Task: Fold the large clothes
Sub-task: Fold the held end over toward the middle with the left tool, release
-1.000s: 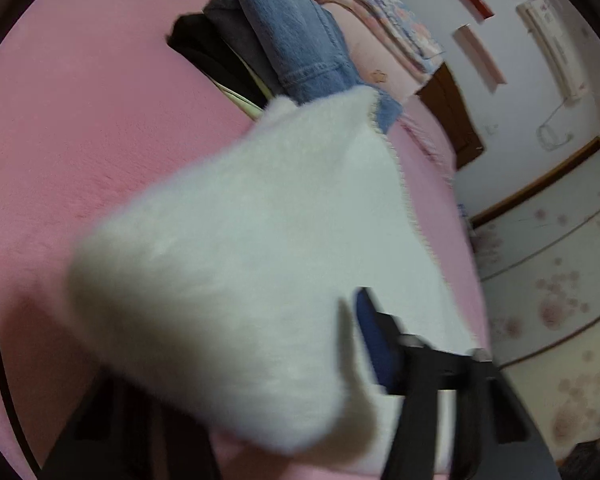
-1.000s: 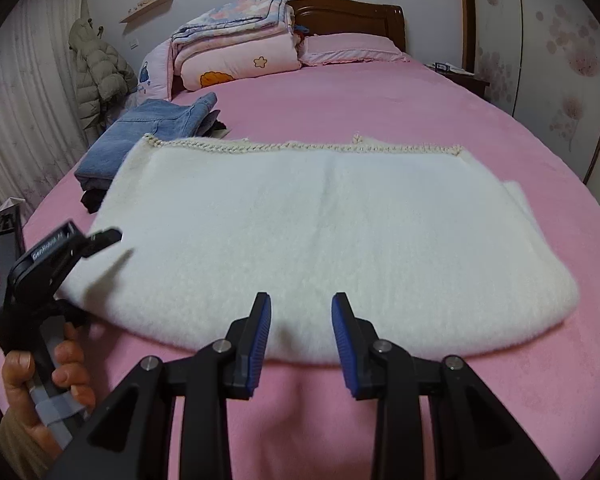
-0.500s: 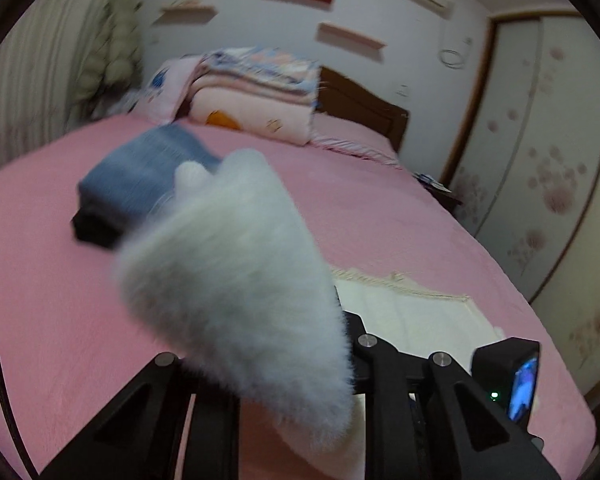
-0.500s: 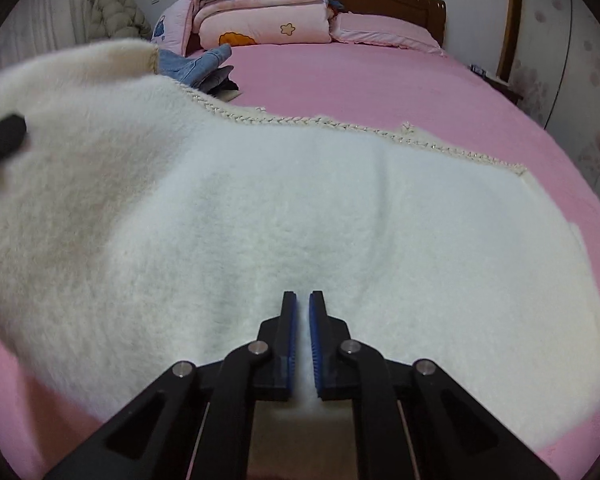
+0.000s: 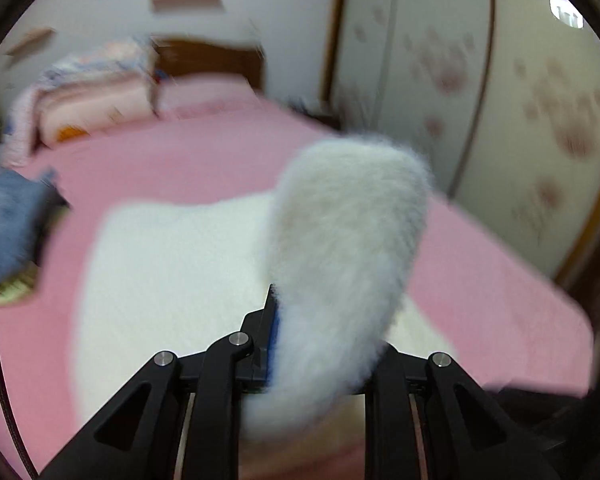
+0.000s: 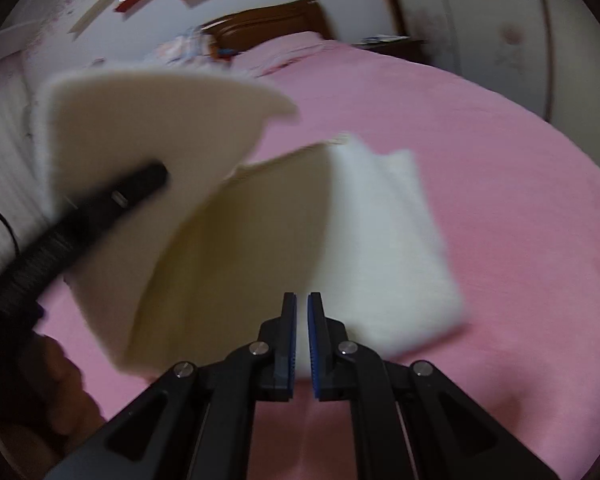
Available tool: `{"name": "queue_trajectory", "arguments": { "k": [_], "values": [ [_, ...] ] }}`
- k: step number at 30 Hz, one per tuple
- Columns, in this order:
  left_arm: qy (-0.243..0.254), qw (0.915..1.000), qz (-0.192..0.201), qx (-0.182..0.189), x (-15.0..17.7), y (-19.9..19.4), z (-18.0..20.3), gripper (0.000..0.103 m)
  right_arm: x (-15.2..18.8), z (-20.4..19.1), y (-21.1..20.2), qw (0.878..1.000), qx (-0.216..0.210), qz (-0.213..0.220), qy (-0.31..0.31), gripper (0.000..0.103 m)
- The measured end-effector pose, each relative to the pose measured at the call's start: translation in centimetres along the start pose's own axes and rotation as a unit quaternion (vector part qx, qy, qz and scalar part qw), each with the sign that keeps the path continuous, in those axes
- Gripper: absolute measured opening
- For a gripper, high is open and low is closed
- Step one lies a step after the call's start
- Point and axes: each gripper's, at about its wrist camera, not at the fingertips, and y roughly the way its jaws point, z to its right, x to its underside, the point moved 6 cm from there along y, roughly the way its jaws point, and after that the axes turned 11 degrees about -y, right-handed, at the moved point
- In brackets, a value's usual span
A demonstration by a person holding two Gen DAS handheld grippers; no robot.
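A white fleecy garment [image 5: 172, 264] lies on the pink bed. My left gripper [image 5: 320, 344] is shut on one end of it; that lifted end [image 5: 348, 232] stands up and hides the right finger. In the right wrist view the same garment [image 6: 388, 248] is partly folded, its left half [image 6: 152, 152] raised in the air by the left gripper [image 6: 112, 200]. My right gripper [image 6: 302, 340] has its jaws nearly together at the garment's near edge, above the pink sheet; nothing shows between the blue pads.
The pink bed [image 6: 520, 184] fills both views. Folded blue jeans [image 5: 8, 224] lie at its left edge. Stacked quilts [image 5: 88, 92] and a wooden headboard [image 6: 268, 28] stand at the far end. A wardrobe [image 5: 520, 100] is on the right.
My left gripper has carried the garment's left end up and over to the right, folding it across the rest. My right gripper has pulled back to the near edge, still nearly shut.
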Motion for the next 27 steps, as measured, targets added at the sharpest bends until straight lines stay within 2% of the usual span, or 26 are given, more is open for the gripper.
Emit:
{"name": "queue_trajectory", "arguments": {
  "k": [1, 3, 5, 7, 9, 13, 19, 23, 26, 27],
  "values": [
    [0.014, 0.9995, -0.021, -0.019, 1.8, 1.8, 0.7, 0.019, 0.4, 1.1, -0.3, 1.0, 0.008, -0.005, 0.006, 0.005],
    [0.047, 0.9978, -0.008, -0.047, 3.3, 2.6, 1.6, 0.02, 1.6, 3.1, -0.9, 0.999, 0.022, -0.016, 0.019, 0.006],
    [0.052, 0.9971, -0.004, -0.056, 3.2, 2.4, 1.8, 0.02, 2.6, 4.4, -1.3, 0.999, 0.028, -0.026, 0.032, 0.006],
    [0.015, 0.9991, -0.013, -0.036, 2.1, 1.8, 1.4, 0.02, 3.3, 4.8, -1.8, 0.999, 0.024, -0.025, 0.041, 0.006],
    [-0.017, 0.9997, -0.001, -0.017, 0.6, 0.6, 0.9, 0.02, 3.6, 5.1, -2.2, 0.999, 0.021, -0.023, 0.043, 0.005],
    [-0.034, 0.9993, 0.016, -0.006, -1.2, -0.1, 1.3, 0.02, 3.3, 5.5, -2.8, 0.999, 0.015, -0.007, 0.048, 0.005],
    [0.001, 0.9997, -0.008, -0.023, 2.8, 2.0, 2.7, 0.02, 2.5, 6.9, -2.7, 0.998, 0.026, -0.003, 0.052, 0.005],
    [0.013, 0.9997, -0.013, -0.018, 3.4, 1.7, 3.0, 0.022, 2.6, 7.8, -2.9, 0.998, 0.034, -0.014, 0.059, 0.006],
    [0.003, 0.9995, -0.031, 0.006, 2.7, 0.9, 2.7, 0.039, 2.1, 7.6, -3.4, 0.998, 0.037, -0.012, 0.057, 0.006],
    [-0.004, 0.999, -0.039, 0.024, 2.6, 0.3, 2.7, 0.051, 1.9, 7.5, -3.5, 0.998, 0.035, -0.012, 0.056, 0.006]
  ]
}}
